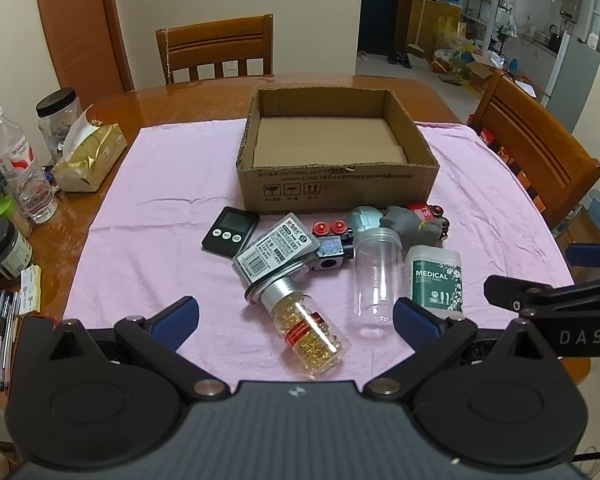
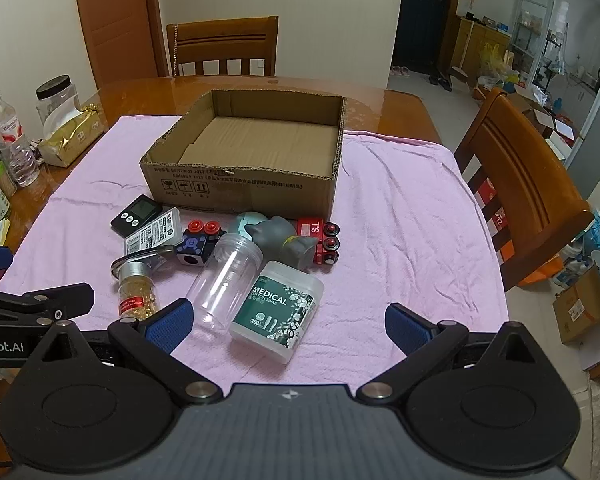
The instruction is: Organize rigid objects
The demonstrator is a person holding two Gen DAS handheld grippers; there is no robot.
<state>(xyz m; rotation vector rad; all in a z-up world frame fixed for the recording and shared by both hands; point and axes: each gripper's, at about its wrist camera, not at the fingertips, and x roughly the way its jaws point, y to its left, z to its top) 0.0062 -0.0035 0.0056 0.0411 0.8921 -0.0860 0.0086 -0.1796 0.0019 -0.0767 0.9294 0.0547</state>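
Note:
An empty cardboard box [image 1: 336, 186] [image 2: 244, 192] stands on the pink cloth [image 1: 160, 220] [image 2: 400, 240]. In front of it lie a black timer [image 1: 230, 230] [image 2: 136, 210], a flat labelled case [image 1: 276, 250] [image 2: 154, 234], a gold-pill bottle [image 1: 306, 330] [image 2: 136, 290], a clear jar [image 1: 376, 280] [image 2: 226, 280], a cotton swab tub [image 1: 434, 276] [image 2: 278, 310], a grey cat figure [image 1: 410, 226] [image 2: 284, 242], a red toy truck [image 2: 320, 238] and a black block with red knobs [image 1: 332, 246] [image 2: 198, 242]. My left gripper [image 1: 296, 318] is open just short of the pill bottle. My right gripper [image 2: 288, 322] is open at the swab tub.
A tissue pack [image 1: 90, 156], water bottle [image 1: 22, 168], jars and pens crowd the table's left edge. Wooden chairs stand behind the table [image 1: 216, 50] and at its right [image 2: 516, 184]. Bare pink cloth lies right of the pile. The right gripper's frame [image 1: 560, 312] shows in the left wrist view.

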